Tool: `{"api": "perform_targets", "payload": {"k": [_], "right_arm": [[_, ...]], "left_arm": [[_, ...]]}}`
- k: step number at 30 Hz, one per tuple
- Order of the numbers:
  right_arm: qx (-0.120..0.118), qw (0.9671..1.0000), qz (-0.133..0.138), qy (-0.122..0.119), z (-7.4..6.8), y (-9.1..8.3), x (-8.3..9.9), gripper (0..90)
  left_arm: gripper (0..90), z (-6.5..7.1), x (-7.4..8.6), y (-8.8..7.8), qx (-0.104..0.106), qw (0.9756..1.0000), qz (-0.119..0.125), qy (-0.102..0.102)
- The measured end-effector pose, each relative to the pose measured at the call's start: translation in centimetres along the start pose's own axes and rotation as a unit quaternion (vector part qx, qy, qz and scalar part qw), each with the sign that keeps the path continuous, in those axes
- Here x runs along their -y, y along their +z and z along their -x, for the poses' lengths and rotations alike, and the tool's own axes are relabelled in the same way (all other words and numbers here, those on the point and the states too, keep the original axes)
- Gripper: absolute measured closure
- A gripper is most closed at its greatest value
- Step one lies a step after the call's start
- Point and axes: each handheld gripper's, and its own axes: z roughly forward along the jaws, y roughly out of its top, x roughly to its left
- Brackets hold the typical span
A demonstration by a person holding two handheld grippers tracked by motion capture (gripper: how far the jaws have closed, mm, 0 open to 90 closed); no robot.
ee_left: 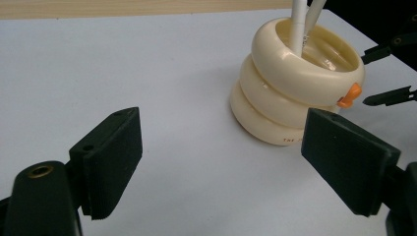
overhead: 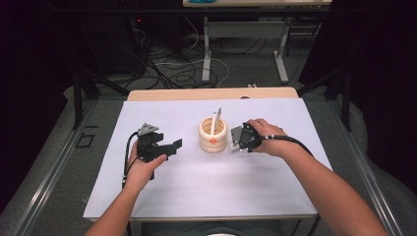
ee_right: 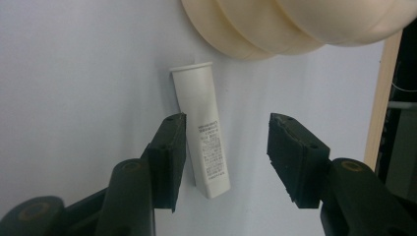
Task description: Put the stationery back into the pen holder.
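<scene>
A cream ringed holder [overhead: 213, 135] with an orange knob [ee_left: 350, 94] stands mid-table, with two white pens [overhead: 215, 120] leaning inside it. A white tube [ee_right: 202, 132] lies flat on the sheet just beside the holder's base [ee_right: 255, 34]. My right gripper [ee_right: 227, 147] points down over the tube with its jaws open. The tube lies between them, close against the left pad [ee_right: 169, 157] and apart from the other. In the high view that gripper [overhead: 238, 140] sits right of the holder. My left gripper [ee_left: 221, 162] is open and empty, left of the holder [ee_left: 295, 83].
A white sheet [overhead: 196, 187] covers the table, with a strip of wood [overhead: 211, 93] showing at the far edge. Beyond it, cables [overhead: 172, 69] lie on the floor around another table's legs [overhead: 206, 54].
</scene>
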Motion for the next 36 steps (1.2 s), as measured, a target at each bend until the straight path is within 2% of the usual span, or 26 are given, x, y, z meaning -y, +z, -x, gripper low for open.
{"api": "perform_targets", "payload": {"k": [1,2,3,4,5,6,7,8,9,10,11,16,17,18,19,21,24,25,31,36], "right_arm": [[0.016,0.9996,0.022,0.002,-0.2,0.5,0.0,50.1],[-0.018,0.9997,-0.018,-0.001,0.0,0.1,-0.2,50.6],[-0.021,0.9994,-0.026,-0.012,0.1,0.1,-0.3,51.3],[0.0,0.9999,0.009,-0.01,-0.1,0.8,-0.2,52.5],[0.016,0.9993,0.032,-0.004,-0.4,1.2,-0.1,53.0],[-0.021,0.9996,-0.017,-0.012,-0.2,0.7,-0.4,53.5],[-0.03,0.9987,-0.033,-0.023,0.0,0.6,-0.5,53.8],[-0.021,0.9993,-0.013,-0.026,-0.2,1.1,-0.5,54.2],[-0.008,0.9998,0.006,-0.02,-0.5,1.4,-0.5,54.5],[-0.017,0.9993,-0.005,-0.032,-0.3,1.4,-0.6,54.7],[-0.028,0.999,-0.017,-0.03,-0.4,1.4,-0.8,54.8],[-0.025,0.9991,-0.007,-0.032,-0.6,2.2,-1.0,55.8],[-0.023,0.9989,0.0,-0.04,-0.6,2.4,-0.9,55.9],[-0.023,0.9988,-0.004,-0.044,-0.6,2.5,-1.0,56.0],[-0.025,0.999,-0.006,-0.036,-0.6,2.6,-1.0,56.1],[-0.016,0.9991,0.003,-0.04,-0.7,2.9,-1.0,56.7],[-0.04,0.9984,-0.017,-0.036,-0.7,2.8,-1.3,57.2],[-0.028,0.9988,-0.004,-0.04,-0.8,3.1,-1.3,57.3],[-0.036,0.9982,-0.012,-0.047,-0.6,3.3,-1.4,58.0],[-0.031,0.9984,-0.01,-0.046,-0.5,3.5,-1.3,58.9]], "left_arm": [[15.7,0.0,0.0,0.0,0.0,1.0,0.0,0.0],[15.7,0.0,0.0,0.0,0.0,1.0,-0.001,0.0],[15.6,0.0,0.1,0.1,0.0,1.0,-0.001,0.0],[15.7,-0.1,0.1,0.1,0.0,1.0,-0.003,0.001],[15.7,-0.1,0.1,0.1,0.001,1.0,-0.002,0.001],[15.7,-0.1,0.1,0.2,0.001,1.0,-0.003,0.001],[15.7,-0.1,0.1,0.2,0.001,1.0,-0.003,0.001],[15.7,-0.1,0.1,0.2,0.0,1.0,-0.003,0.002],[15.7,-0.1,0.1,0.2,0.0,1.0,-0.003,0.002],[15.7,-0.2,0.1,0.2,0.0,1.0,-0.003,0.002],[15.7,-0.2,0.1,0.2,-0.001,1.0,-0.003,0.001],[15.6,-0.3,0.2,0.3,-0.002,1.0,-0.004,0.0],[15.7,-0.3,0.2,0.3,-0.002,1.0,-0.005,-0.001],[15.6,-0.3,0.2,0.3,-0.002,1.0,-0.005,-0.001],[15.7,-0.3,0.2,0.3,-0.002,1.0,-0.005,-0.001],[15.7,-0.3,0.2,0.3,-0.002,1.0,-0.005,-0.001],[15.7,-0.4,0.2,0.3,-0.002,1.0,-0.005,-0.002],[15.7,-0.4,0.2,0.3,-0.002,1.0,-0.004,-0.003],[15.7,-0.4,0.2,0.3,-0.003,1.0,-0.005,-0.002],[15.7,-0.4,0.2,0.2,-0.003,1.0,-0.005,-0.002]]}}
